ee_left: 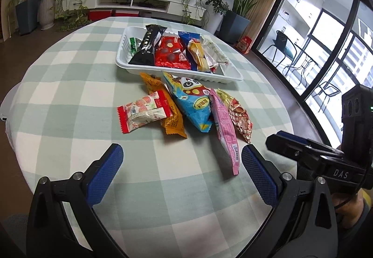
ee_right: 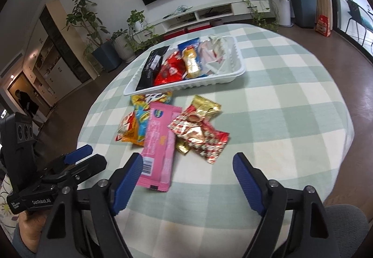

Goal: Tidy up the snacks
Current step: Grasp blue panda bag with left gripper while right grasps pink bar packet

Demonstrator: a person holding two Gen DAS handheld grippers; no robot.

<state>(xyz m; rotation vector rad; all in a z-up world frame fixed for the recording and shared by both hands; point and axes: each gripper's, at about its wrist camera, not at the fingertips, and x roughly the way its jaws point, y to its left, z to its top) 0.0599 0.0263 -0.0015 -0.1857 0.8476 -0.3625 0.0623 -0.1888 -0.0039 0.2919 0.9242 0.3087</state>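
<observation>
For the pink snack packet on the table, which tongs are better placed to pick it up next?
Probably the right tongs: they are open and the pink packet lies just ahead by their left finger. From the left tongs it lies off to the side.

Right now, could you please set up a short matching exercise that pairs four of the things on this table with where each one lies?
Things:
1. black packet
2. pink packet
3. white tray
4. red and white packet

Places:
A. on the checked cloth, its near end by the right gripper's left finger
B. on the table beyond the loose pile
C. inside the tray, toward its left side
D. at the left edge of the loose pile, seen from the left wrist

Pairs: 1-C, 2-A, 3-B, 4-D
</observation>
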